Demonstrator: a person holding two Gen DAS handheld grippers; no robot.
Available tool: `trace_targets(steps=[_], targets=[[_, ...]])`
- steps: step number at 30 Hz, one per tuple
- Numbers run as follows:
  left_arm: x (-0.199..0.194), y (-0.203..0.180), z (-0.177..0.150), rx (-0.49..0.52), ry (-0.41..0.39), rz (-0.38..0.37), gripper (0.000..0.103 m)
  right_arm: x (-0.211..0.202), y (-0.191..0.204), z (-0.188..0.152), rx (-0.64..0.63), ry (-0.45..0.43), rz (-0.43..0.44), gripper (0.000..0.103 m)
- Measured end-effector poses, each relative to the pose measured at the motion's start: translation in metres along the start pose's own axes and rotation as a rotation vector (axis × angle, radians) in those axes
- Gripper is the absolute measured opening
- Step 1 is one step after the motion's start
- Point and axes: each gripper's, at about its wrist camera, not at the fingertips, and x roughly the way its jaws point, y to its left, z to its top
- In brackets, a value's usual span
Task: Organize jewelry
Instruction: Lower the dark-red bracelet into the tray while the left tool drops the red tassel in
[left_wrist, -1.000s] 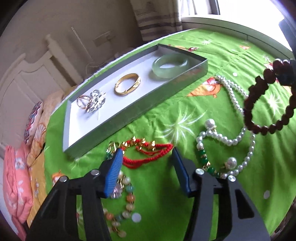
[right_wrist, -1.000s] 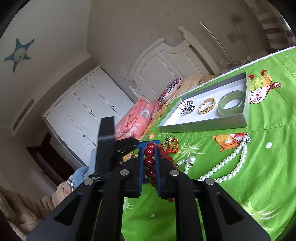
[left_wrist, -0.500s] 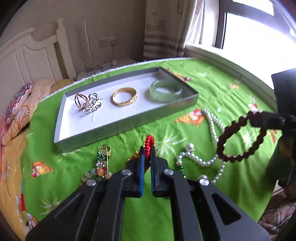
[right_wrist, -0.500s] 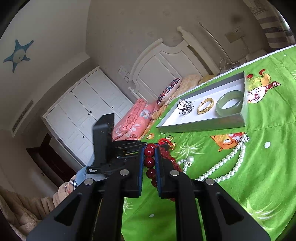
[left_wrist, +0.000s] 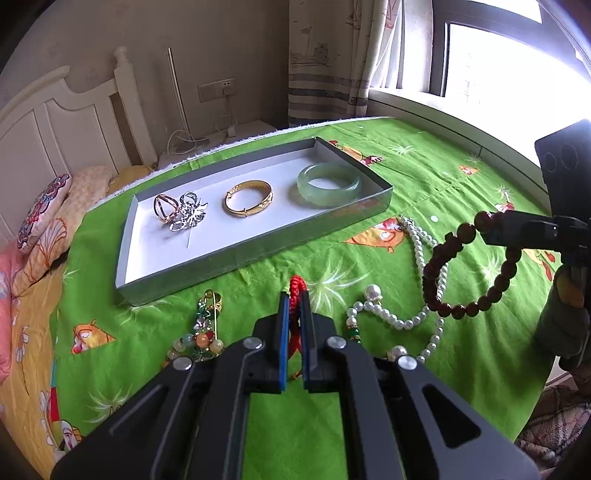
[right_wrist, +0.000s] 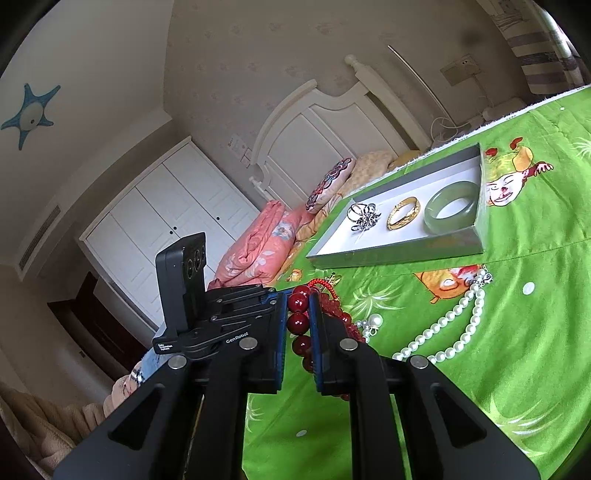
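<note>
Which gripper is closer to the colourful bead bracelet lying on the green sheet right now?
Left. The left gripper, shut on the red cord bracelet, sits just beside the colourful bead bracelet. The right gripper holds the dark red bead bracelet well off to the other side.

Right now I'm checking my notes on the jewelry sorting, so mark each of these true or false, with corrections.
1. The left gripper is shut on the red cord bracelet. True.
2. The right gripper is empty. False: it is shut on the dark red bead bracelet.
3. The pearl necklace lies in the tray. False: it lies on the green bedspread.
4. The jade bangle and gold bangle are in the tray. True.
</note>
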Motion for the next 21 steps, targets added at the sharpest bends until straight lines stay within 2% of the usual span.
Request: trace_targets(steps=[7,21], targets=[[0.001,0.0,0.002,0.008,0.0,0.005,0.005,0.007,0.001,0.001,0.009,0.016,-0.015,0.012],[0.001,0.014,0.006,-0.05,-0.031,-0.007,0.005,0.023,0.005,0.011,0.006,0.03,-0.021,0.012]])
